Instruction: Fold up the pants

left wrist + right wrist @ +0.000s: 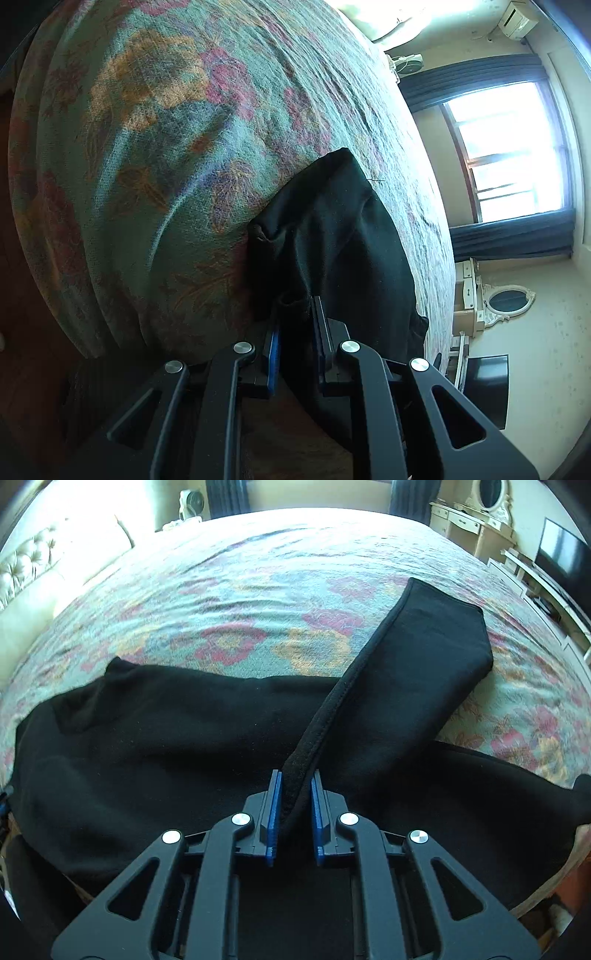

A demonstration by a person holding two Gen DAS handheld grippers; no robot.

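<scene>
Bed with floral bedspread fills both views; window on the far wall in the left wrist view. Black pants lie spread across the near part of the bedspread, one leg angled up and away across the fabric. Right gripper: blue pads clamped on a seamed edge of that leg. Left gripper: fingers closed on bunched black cloth at the pants' end.
</scene>
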